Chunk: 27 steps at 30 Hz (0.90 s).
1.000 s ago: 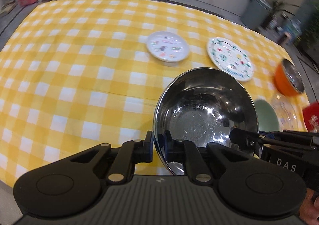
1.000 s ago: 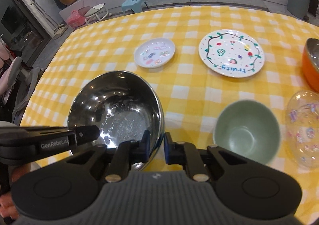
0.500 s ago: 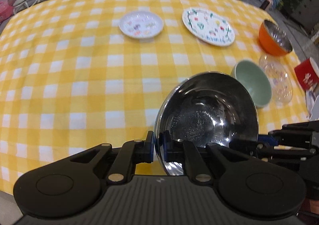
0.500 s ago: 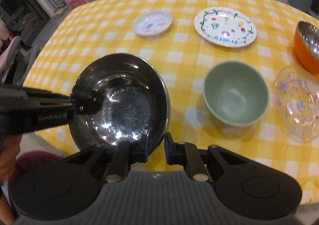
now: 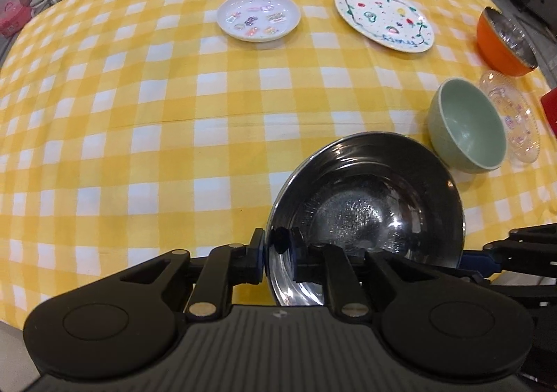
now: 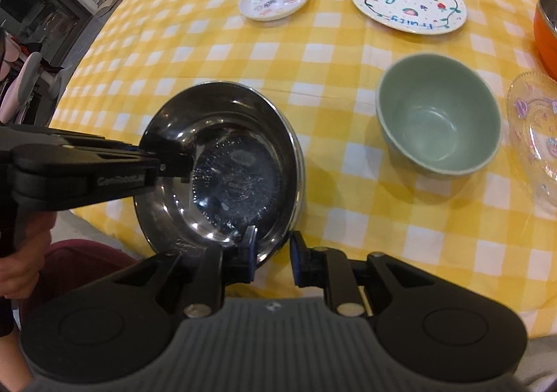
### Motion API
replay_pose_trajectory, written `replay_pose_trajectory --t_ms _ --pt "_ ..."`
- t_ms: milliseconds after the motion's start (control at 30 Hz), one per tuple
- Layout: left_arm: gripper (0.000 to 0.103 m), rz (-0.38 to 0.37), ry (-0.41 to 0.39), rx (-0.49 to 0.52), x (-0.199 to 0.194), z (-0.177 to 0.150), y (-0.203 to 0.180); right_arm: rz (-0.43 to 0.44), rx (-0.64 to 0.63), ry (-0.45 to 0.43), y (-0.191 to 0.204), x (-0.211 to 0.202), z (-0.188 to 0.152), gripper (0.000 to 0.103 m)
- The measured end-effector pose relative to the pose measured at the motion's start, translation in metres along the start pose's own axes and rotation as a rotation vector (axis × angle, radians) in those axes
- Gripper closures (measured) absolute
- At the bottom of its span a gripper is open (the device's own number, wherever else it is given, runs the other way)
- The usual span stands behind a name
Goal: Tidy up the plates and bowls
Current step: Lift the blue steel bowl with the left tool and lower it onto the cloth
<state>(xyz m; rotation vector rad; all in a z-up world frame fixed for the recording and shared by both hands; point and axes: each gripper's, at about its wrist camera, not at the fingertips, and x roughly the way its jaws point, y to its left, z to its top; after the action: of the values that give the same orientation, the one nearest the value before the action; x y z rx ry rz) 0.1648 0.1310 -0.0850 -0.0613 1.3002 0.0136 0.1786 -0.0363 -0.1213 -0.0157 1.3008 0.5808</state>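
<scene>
The left gripper (image 5: 277,253) straddles the near rim of the round stainless-steel bowl (image 5: 365,211); its jaws have just been opening and stand narrow, and light shows beside the thin wall. The right gripper (image 6: 272,253) straddles the opposite rim, one pad inside and one outside. Its jaws have also just been opening, with yellow cloth visible in the gap. "GenRobot.AI" reads faintly on the left gripper's side in the right wrist view. The bowl sits at the near edge of the yellow-and-white checked tablecloth (image 5: 139,113), part of its rim past that edge. Just beside it stands a pale green ceramic bowl (image 6: 438,124), then a clear patterned glass plate (image 6: 536,141) and an orange steel-lined bowl (image 5: 501,44). Farther off lie a small white pictured plate (image 5: 258,16) and a large white plate (image 6: 408,0) lettered "Fruity". The cloth's left half lies open.
</scene>
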Motion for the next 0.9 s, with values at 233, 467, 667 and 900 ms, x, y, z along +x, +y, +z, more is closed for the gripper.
replay_pose_trajectory --t_ms 233,467,667,900 --pt "0.082 0.059 -0.012 0.057 -0.001 0.0 -0.009 -0.017 -0.045 -0.021 0.006 -0.005 -0.002 0.085" --pt "0.062 0.098 -0.013 0.102 0.003 0.0 -0.017 -0.042 -0.064 -0.04 0.007 -0.009 -0.003 0.085" --pt "0.043 0.087 -0.087 0.113 -0.006 -0.001 -0.018 -0.044 -0.063 -0.055 0.004 -0.015 -0.002 0.08" --pt "0.028 0.058 -0.159 0.136 -0.018 -0.002 -0.025 -0.073 -0.182 -0.154 0.013 -0.04 -0.009 0.044"
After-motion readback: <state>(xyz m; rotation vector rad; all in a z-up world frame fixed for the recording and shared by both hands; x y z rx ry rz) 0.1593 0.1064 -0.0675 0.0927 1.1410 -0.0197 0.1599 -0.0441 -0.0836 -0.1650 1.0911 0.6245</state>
